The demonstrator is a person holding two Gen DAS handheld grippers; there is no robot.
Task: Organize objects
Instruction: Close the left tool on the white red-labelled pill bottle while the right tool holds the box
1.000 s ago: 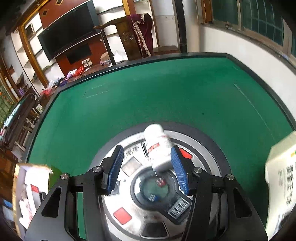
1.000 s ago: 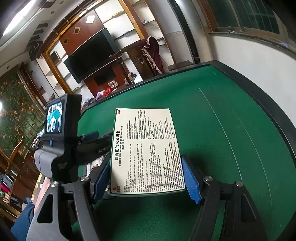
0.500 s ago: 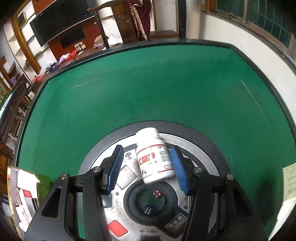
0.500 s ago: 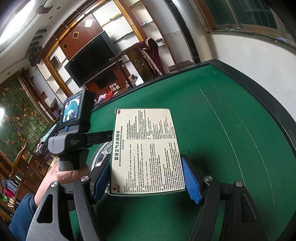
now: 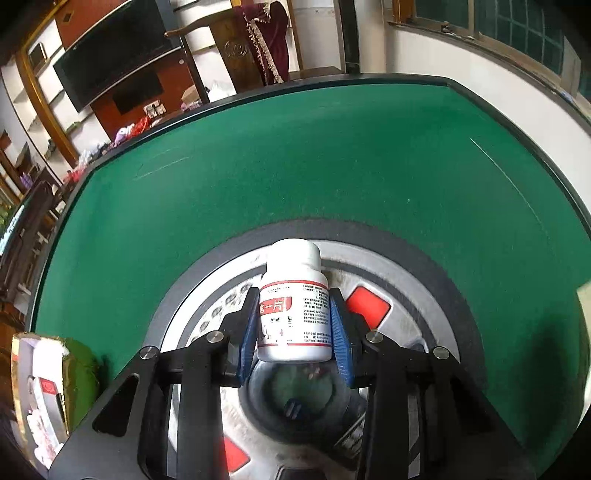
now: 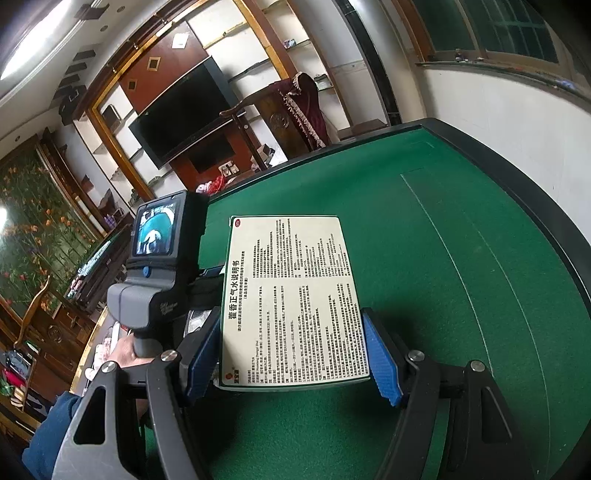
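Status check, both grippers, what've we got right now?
Left gripper shut on white pill bottle, above the table's centre console. Right gripper shut on medicine box. Nothing in the way.

Daylight comes in from the windows [image 5: 517, 33] at the upper right and lights both views evenly and brightly. A ceiling light [image 6: 33, 48] blows out to white in the upper left corner of the right wrist view. The green felt table [image 5: 332, 166] is well exposed, with soft shadows under the gripper frames. The silver centre console [image 5: 369, 280] is smeared by motion blur, while the white pill bottle [image 5: 295, 306] stays sharp. The printed box [image 6: 291, 295] is crisp. Fisheye distortion bends the table edges, and the corners darken to black.
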